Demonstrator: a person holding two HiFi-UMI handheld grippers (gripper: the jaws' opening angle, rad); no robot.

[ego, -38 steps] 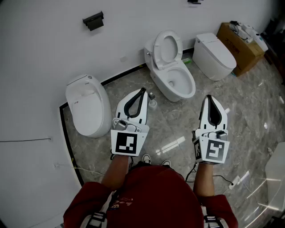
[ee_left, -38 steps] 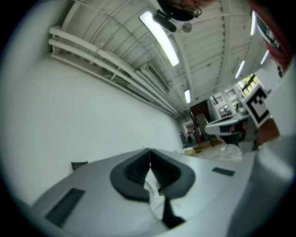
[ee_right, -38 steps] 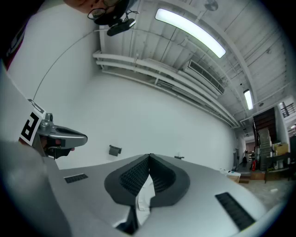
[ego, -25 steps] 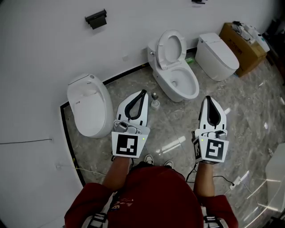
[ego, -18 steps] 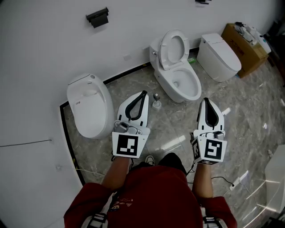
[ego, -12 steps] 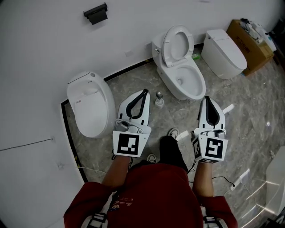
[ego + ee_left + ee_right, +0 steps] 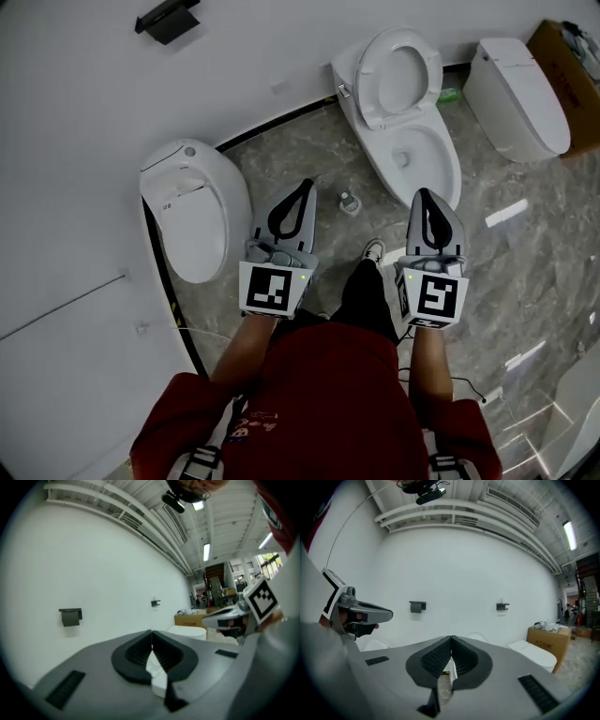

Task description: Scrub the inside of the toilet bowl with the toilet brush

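The white toilet [image 7: 424, 159] stands open, its lid [image 7: 403, 70] tipped back against the wall. Left of its base, a small toilet brush in its holder [image 7: 349, 202] stands on the floor. My left gripper [image 7: 306, 186] is shut and empty, its tip just left of the brush holder in the head view. My right gripper [image 7: 423, 193] is shut and empty too, and its tip overlaps the bowl's front rim in that view. In the gripper views both left gripper [image 7: 151, 632] and right gripper [image 7: 451, 638] point roughly level at the white wall, jaws closed together.
A closed white toilet [image 7: 192, 211] sits at the left and another [image 7: 520, 84] at the right, beside a cardboard box [image 7: 574, 56]. A black fixture [image 7: 167, 17] hangs on the wall. My shoe [image 7: 373, 251] is on the marble floor between the grippers.
The person has stepped forward toward the open toilet, one leg now out in front. Both grippers travelled along and sank lower, still shut; the toilet and brush holder lie closer.
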